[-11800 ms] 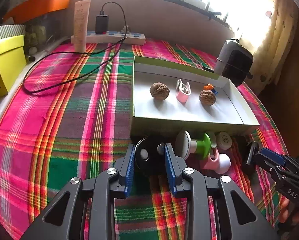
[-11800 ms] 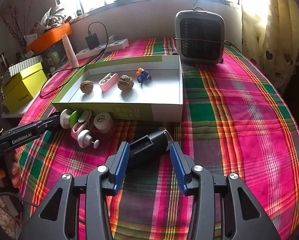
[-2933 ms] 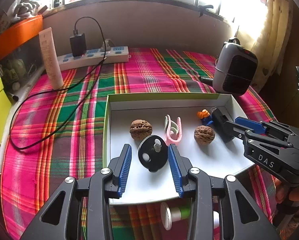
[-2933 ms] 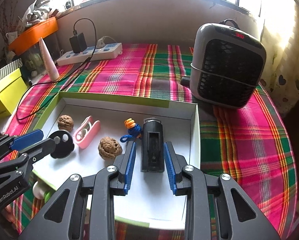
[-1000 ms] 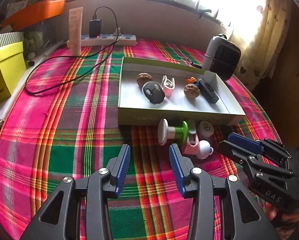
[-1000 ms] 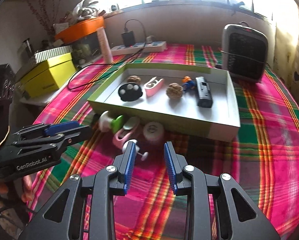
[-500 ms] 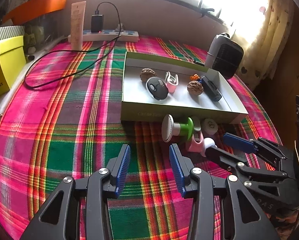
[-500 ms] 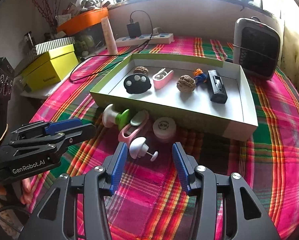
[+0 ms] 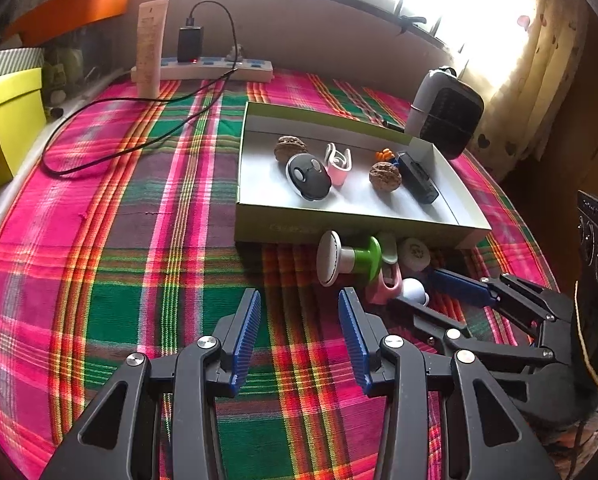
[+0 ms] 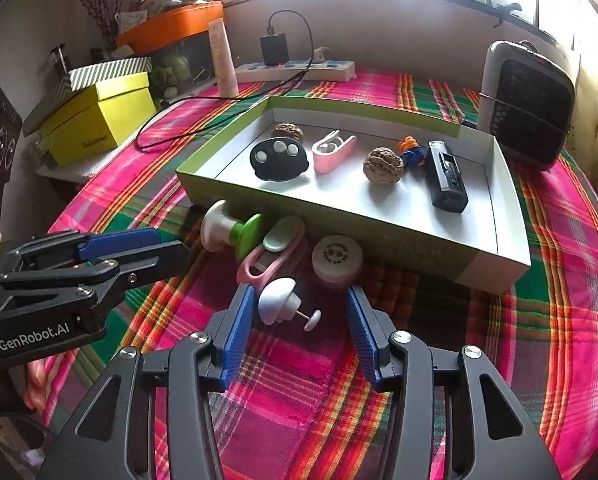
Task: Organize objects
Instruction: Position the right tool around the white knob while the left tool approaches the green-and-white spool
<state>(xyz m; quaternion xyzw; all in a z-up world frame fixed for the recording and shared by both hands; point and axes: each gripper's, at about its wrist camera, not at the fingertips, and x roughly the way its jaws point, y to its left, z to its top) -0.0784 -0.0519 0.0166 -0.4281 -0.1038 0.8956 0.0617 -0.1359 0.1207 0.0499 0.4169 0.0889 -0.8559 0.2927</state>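
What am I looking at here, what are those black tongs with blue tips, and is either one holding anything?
Those are two hand-held grippers, one in each of a person's hands, each with a camera looking forward along its two fingers. One picture comes from the left gripper, the other from the right gripper; each also shows the other off to the side. Below is a table with a plaid cloth. On it sits a shallow box holding two walnuts, a black round piece, a pink clip and a black bar-shaped device. In front of the box lie small items still outside it, among them a white and green spool and a white knob with a pin. Neither gripper holds anything. The right one has just been opening, with the knob lying between its fingers, ungripped.
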